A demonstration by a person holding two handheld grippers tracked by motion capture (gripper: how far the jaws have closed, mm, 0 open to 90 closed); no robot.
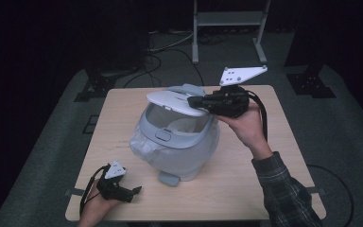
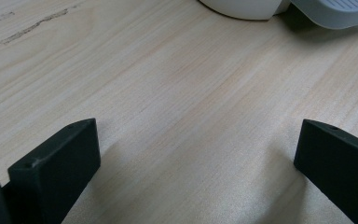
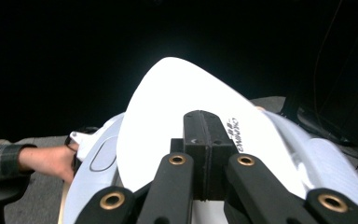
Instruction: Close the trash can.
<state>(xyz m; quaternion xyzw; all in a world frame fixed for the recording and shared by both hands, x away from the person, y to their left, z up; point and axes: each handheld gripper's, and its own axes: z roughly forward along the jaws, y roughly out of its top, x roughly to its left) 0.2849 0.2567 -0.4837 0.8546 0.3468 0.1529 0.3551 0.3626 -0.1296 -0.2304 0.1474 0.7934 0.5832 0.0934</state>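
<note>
- At mid-table [image 1: 123, 109], a pale blue-grey lidded bin [image 1: 177, 142] with a clear plastic liner [image 1: 144, 144] is seen standing; its foot pedal [image 1: 168, 178] faces the person.
- White lid [image 1: 175, 101] is held raised and tilted, clamped at its edge by the right gripper [image 1: 194, 100]; in the right gripper view the jaws are pressed together on the lid [image 3: 177, 102].
- Left gripper [image 1: 134, 191] is rested at the near left corner, jaws spread wide, nothing held, well apart from the bin.
- Judged: lid opened partway only; bin mouth exposed. Full opening and any work on the liner are left to be done.
</note>
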